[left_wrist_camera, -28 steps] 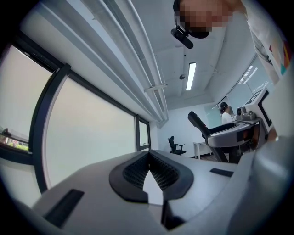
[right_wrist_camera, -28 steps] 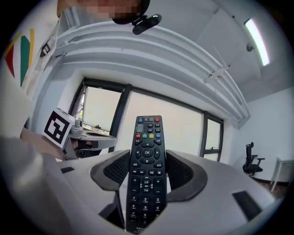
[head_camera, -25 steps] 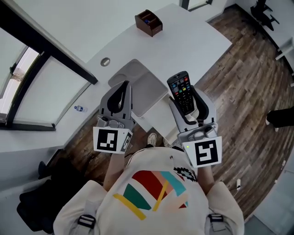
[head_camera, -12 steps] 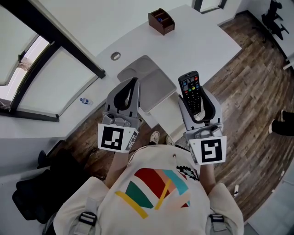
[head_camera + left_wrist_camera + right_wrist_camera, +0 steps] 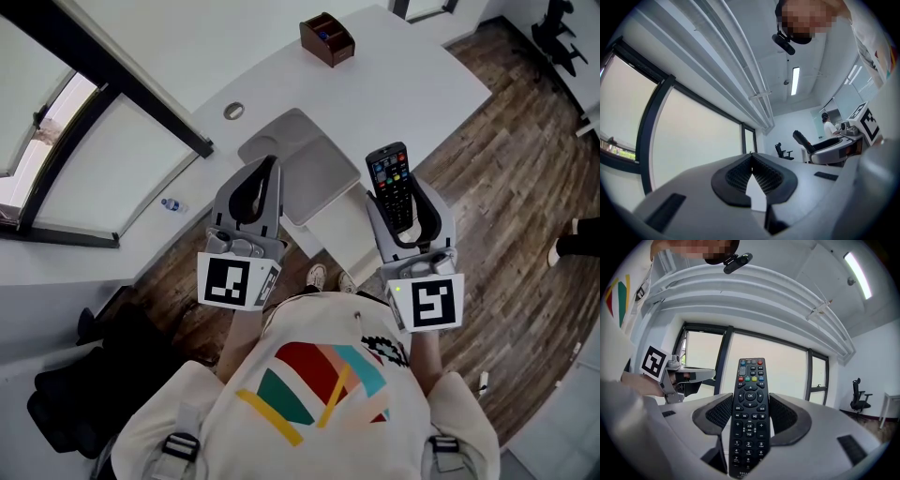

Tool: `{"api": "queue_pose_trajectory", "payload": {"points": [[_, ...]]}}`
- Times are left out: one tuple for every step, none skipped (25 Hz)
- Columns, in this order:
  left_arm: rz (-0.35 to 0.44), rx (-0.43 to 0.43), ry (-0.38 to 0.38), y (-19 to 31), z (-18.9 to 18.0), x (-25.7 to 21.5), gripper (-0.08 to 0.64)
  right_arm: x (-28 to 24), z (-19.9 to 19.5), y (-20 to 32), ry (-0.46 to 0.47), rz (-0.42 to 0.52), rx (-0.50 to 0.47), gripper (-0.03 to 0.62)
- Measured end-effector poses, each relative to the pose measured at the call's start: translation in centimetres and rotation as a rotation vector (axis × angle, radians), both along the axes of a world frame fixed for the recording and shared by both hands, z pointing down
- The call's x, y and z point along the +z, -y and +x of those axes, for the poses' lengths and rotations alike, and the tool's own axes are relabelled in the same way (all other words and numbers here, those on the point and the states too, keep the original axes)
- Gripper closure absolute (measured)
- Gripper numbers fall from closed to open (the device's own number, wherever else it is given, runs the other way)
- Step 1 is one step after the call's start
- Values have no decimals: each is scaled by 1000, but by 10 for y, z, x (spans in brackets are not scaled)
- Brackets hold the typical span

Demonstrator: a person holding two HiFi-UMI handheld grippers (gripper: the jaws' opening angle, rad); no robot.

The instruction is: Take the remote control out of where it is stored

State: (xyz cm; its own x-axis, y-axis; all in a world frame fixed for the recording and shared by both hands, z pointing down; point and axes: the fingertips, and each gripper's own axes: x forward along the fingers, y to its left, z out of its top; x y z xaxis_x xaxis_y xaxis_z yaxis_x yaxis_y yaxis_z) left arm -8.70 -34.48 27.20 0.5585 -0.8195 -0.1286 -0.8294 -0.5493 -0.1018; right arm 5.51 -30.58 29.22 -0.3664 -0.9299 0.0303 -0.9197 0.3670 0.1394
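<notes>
Outside the brown box (image 5: 327, 39), right tool (image 5: 401, 193) grips the remote control (image 5: 388, 176)

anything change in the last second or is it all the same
Nothing visibly changed; only the head view shifted a little. The right gripper still clamps the remote control, buttons facing up, and the left gripper stays shut and empty beside it.

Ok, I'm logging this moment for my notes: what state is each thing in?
Remote control: held, buttons facing up, clear of any storage.
Right hand-held gripper: shut on the remote control.
Left hand-held gripper: shut, nothing between its jaws.
Wooden box: upright, open-topped.
</notes>
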Motion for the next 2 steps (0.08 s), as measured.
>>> {"api": "queue_pose_trajectory", "payload": {"points": [[-1,1,-1,1,-1,1,551,2,-2,1,-8,-5,-1,345],[-1,2,-3,2,-3,2,551,3,-3,1,-17,-10,-2,345]]}}
